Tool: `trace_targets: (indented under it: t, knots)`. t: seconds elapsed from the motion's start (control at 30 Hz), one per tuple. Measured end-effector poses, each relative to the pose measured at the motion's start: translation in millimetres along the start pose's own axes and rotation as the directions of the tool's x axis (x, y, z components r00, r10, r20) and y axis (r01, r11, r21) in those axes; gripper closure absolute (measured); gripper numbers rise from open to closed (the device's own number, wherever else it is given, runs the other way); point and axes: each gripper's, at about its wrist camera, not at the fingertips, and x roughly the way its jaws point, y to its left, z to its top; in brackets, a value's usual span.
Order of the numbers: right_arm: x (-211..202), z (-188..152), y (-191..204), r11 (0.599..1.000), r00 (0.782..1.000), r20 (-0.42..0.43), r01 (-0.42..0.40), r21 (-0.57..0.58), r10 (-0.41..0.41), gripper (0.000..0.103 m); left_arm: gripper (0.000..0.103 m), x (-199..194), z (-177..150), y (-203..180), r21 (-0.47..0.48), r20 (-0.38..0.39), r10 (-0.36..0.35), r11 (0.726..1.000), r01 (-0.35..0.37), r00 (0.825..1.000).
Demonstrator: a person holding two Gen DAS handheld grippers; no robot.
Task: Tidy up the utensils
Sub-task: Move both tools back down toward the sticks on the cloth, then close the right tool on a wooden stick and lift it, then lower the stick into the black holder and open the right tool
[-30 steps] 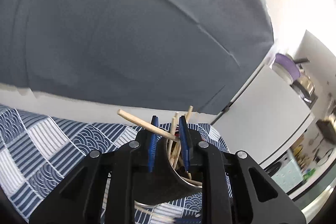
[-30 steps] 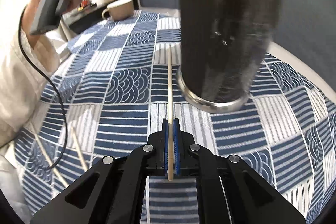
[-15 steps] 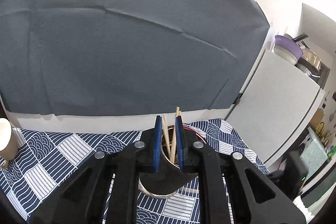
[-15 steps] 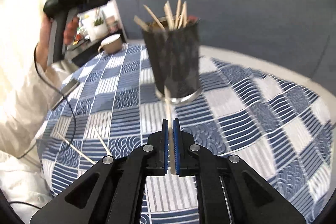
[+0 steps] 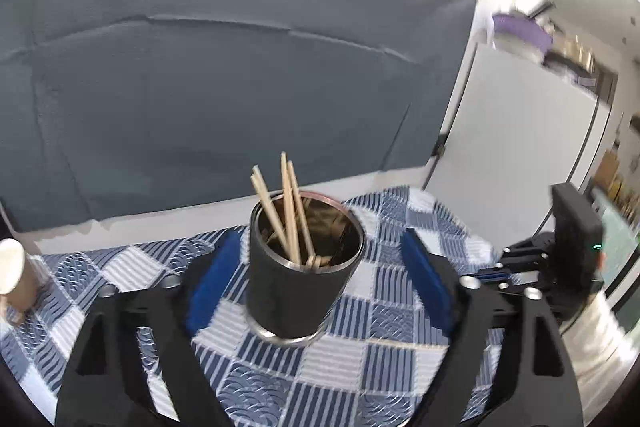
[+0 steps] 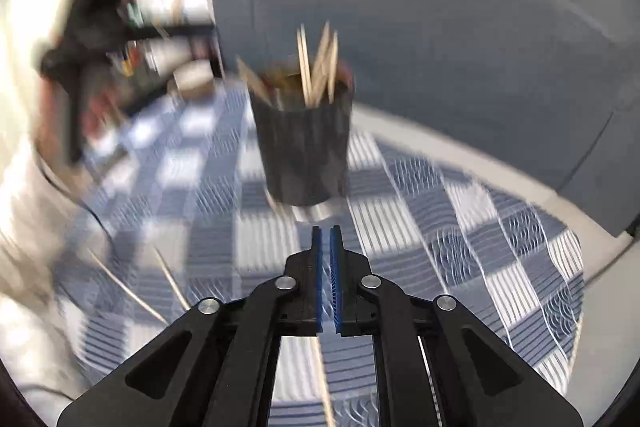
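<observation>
Chopsticks (image 5: 294, 211) stand in the cup (image 5: 300, 279); cup on tablecloth (image 5: 384, 359).

Left tool (image 5: 316, 279): matte black angular arms with cut-out windows, silver screw heads, blue ribbed pads (image 5: 212, 281); right tool (image 6: 327, 259) alike, black with blue pads; cream sleeve (image 5: 600, 339); small green light on the black housing.
</observation>
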Motion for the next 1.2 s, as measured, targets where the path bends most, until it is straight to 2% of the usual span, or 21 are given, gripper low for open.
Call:
trace_targets:
  t: [0.03,0.07,0.1,0.2,0.37,0.43,0.53,0.57,0.7,0.8,0.93,1.03,1.13,1.2]
  knots:
    - [10.1,-4.2,0.2,1.000,0.999,-0.038,0.002,-0.005,-0.002,0.084,0.009,-3.1,-4.5,-3.0,0.026,-0.007,0.022,0.999,-0.022,1.000]
    - [22.9,-11.1,-1.5,1.000,0.997,-0.082,-0.004,-0.005,0.003,0.072,0.007,-5.6,-7.6,-4.8,0.044,-0.009,0.037,0.998,-0.036,0.999]
    - [34.7,-17.8,-3.3,1.000,0.993,-0.120,-0.007,-0.003,0.007,0.068,0.006,-8.5,-11.5,-6.4,0.062,-0.009,0.048,0.997,-0.048,0.999]
    - [61.5,-32.9,-2.4,1.000,0.978,-0.208,-0.012,-0.026,0.006,0.067,0.006,-15.2,-26.9,-7.8,0.107,-0.028,0.088,0.991,-0.085,0.996]
    - [84.7,-45.2,9.8,0.997,0.959,-0.284,-0.034,-0.073,0.012,0.067,0.006,-17.3,-52.2,0.9,0.104,-0.072,0.118,0.988,-0.111,0.990]
    - [94.4,-50.7,16.5,0.994,0.945,-0.327,-0.044,-0.102,0.008,0.070,0.006,-17.1,-63.0,4.3,0.106,-0.096,0.127,0.988,-0.116,0.987]
    - [96.3,-52.6,22.0,0.990,0.940,-0.341,-0.072,-0.123,0.026,0.098,0.006,-16.9,-77.5,9.6,0.104,-0.120,0.131,0.987,-0.119,0.984]
    - [95.8,-54.0,23.4,0.989,0.941,-0.337,-0.071,-0.131,0.023,0.098,0.006,-16.9,-81.9,11.3,0.098,-0.125,0.130,0.988,-0.118,0.984]
    - [83.8,-60.1,8.0,0.997,0.966,-0.258,-0.053,-0.063,0.035,0.098,0.006,-13.2,-101.6,20.1,0.023,-0.140,0.102,0.995,-0.100,0.985]
    - [54.4,-56.0,-15.1,0.999,0.990,-0.135,-0.028,0.022,0.031,0.098,0.006,-10.7,-112.3,25.4,-0.020,-0.127,0.093,0.995,-0.097,0.987]
    - [14.1,-29.7,-36.5,0.995,0.998,0.035,-0.049,0.090,0.046,0.098,0.006,-3.2,-127.6,35.0,-0.092,-0.092,0.085,0.991,-0.093,0.992]
    - [-10.7,4.9,-41.0,0.990,0.984,0.151,-0.114,0.088,0.100,0.098,0.006,3.5,-136.6,42.0,-0.133,-0.083,0.071,0.988,-0.082,0.994]
    - [-23.7,42.8,-43.4,0.970,0.945,0.258,-0.229,0.087,0.200,0.098,0.006,7.6,-143.8,44.1,-0.132,-0.083,0.103,0.985,-0.114,0.991]
    - [-21.5,69.1,-44.3,0.961,0.922,0.312,-0.266,0.080,0.229,0.098,0.006,9.5,-148.1,44.0,-0.118,-0.087,0.121,0.984,-0.131,0.989]
